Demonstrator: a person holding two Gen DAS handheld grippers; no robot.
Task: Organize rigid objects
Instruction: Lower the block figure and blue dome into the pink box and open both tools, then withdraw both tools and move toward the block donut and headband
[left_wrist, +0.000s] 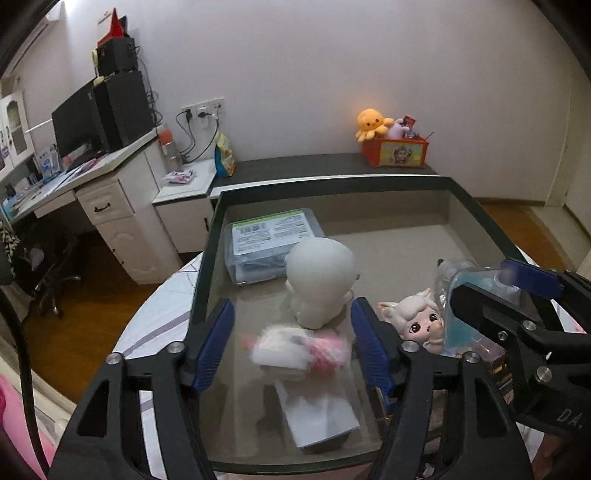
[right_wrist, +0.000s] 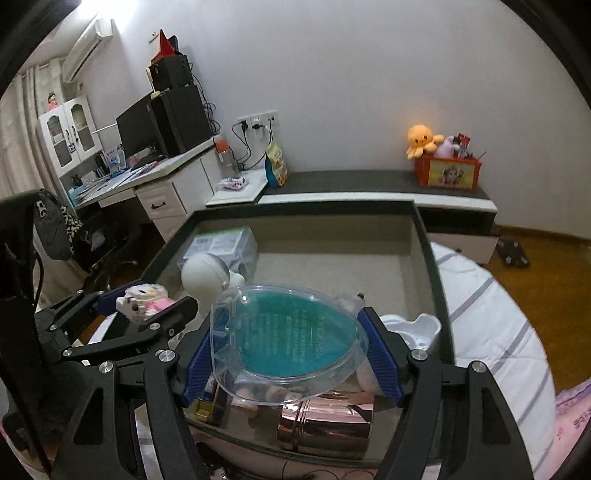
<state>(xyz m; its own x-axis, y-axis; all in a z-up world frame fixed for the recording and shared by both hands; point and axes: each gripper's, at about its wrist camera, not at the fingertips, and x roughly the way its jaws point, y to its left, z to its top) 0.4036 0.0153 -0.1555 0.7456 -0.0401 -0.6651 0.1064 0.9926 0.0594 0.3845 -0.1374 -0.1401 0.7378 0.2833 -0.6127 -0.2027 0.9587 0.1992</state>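
A dark-rimmed storage bin (left_wrist: 332, 183) with a beige floor sits on a round table. My left gripper (left_wrist: 295, 347) hovers over its near end, jaws open, with a blurred pink-and-white block toy (left_wrist: 295, 352) loose between the blue pads, touching neither. From the right wrist view the same toy (right_wrist: 144, 299) sits between the left gripper's fingers. My right gripper (right_wrist: 290, 354) is shut on a clear heart-shaped plastic case (right_wrist: 288, 328) with a teal insert, held over the bin's near right part. In the left wrist view that right gripper (left_wrist: 491, 291) and the case (left_wrist: 461, 295) show at right.
In the bin lie a clear labelled box (left_wrist: 271, 243), a white round-headed figure (left_wrist: 319, 284), a white-haired doll (left_wrist: 417, 321), a white card (left_wrist: 317, 417), a copper tin (right_wrist: 325, 421) and a white holder (right_wrist: 413, 328). A red toy crate (left_wrist: 395, 151) stands on the far bench.
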